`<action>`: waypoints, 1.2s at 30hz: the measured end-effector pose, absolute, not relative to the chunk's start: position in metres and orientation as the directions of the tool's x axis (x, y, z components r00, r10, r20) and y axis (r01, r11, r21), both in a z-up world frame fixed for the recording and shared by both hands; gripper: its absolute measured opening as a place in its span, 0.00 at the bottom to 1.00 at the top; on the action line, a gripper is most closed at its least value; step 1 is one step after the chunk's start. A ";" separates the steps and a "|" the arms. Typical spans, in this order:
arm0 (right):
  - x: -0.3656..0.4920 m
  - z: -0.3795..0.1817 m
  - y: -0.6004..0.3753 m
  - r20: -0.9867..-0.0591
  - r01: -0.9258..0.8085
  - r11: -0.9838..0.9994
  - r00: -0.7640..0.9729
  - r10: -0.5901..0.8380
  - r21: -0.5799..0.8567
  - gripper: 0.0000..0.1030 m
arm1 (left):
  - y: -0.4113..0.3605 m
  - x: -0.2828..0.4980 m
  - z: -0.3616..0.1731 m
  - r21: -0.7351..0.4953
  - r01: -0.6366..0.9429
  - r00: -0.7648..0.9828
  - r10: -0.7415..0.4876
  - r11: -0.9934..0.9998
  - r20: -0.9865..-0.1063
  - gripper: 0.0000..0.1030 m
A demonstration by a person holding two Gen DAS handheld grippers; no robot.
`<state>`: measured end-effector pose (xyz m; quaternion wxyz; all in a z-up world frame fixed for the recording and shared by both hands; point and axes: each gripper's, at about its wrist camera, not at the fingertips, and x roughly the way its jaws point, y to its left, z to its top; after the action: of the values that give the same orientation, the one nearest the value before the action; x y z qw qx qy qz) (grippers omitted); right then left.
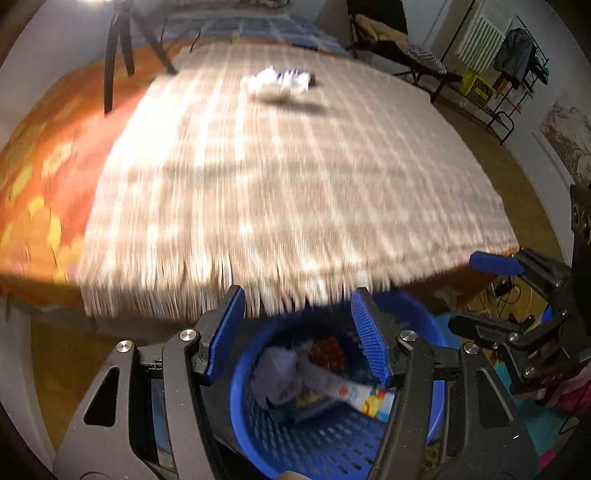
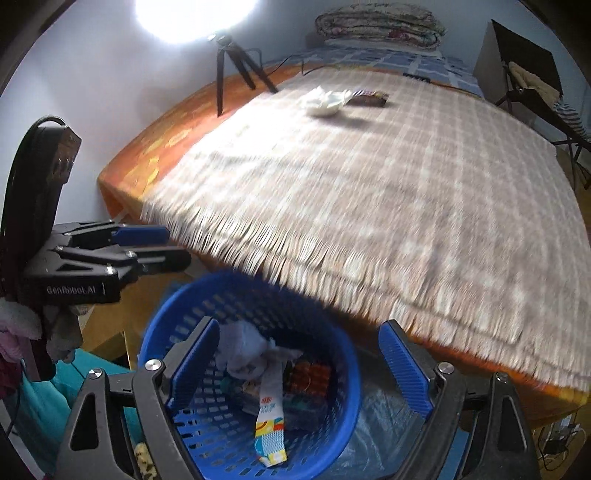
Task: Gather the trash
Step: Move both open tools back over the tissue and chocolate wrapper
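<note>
Below the fringed edge of the bed (image 2: 122, 188), on the floor, I log one blue basket (image 2: 332, 354), perforated, already holding several items: a crumpled pale tissue (image 2: 243, 350), a long printed wrapper (image 2: 271, 417) lying across the heap, and an orange-brown packet (image 2: 308, 380) beside it. Over that basket, both tongs: left tongs (image 1: 297, 332), blue pads spread wide, nothing between them; right tongs (image 2: 299, 369), likewise spread wide and empty, also seen side-on from the left wrist view at the basket's right. On the bed, a checked beige blanket (image 2: 406, 184) with fringe hanging just above the basket. Far from the basket, toward the head of the bed, remaining trash: one crumpled white paper (image 2: 325, 99) and, touching or just beside it, a dark wrapper (image 2: 369, 98); the left wrist view is too blurred to separate the two. Beyond the basket on the bed's far left, a black tripod (image 2: 236, 62); a folded quilt (image 2: 376, 20) at the head. Step in hand, as I judge it: between a drop and the next pick, both tongs free over the basket. Progress: mostly collected, two pieces outstanding. Next move calls for a long reach across the blanket from the basket, tongs kept wide, closing on the white paper without pinching blanket cloth; the flat dark wrapper will likely need a low, shallow approach.
</note>
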<state>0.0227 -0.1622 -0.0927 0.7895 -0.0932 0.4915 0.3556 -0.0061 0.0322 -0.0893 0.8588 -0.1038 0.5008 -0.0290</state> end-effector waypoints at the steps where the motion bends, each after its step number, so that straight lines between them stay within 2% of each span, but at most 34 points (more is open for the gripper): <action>1: 0.028 -0.090 -0.164 -0.839 -0.646 0.734 0.268 0.474 0.209 0.87 | 0.033 0.001 -0.084 -0.205 -0.052 0.505 -0.151 0.977 -0.850 0.60; 14: 0.094 -0.050 -0.169 -0.784 -0.626 0.745 0.335 0.523 0.229 0.87 | 0.036 0.070 -0.058 -0.192 -0.060 0.556 -0.127 0.980 -0.821 0.60; 17: 0.115 -0.041 -0.167 -0.774 -0.618 0.750 0.347 0.529 0.236 0.87 | 0.036 0.086 -0.055 -0.188 -0.069 0.566 -0.117 0.980 -0.816 0.71; 27: 0.203 -0.026 -0.148 -0.748 -0.566 0.769 0.361 0.556 0.298 0.87 | 0.045 0.151 -0.057 -0.161 -0.099 0.588 -0.073 0.982 -0.806 0.71; 36: 0.268 -0.037 -0.119 -0.748 -0.513 0.783 0.348 0.565 0.352 0.87 | 0.057 0.199 -0.070 -0.165 -0.113 0.587 -0.069 0.980 -0.806 0.71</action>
<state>0.2684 -0.1186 -0.0370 0.8205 0.0277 0.4670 0.3284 0.1994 0.0569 -0.0700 0.8853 -0.0998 0.4541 0.0125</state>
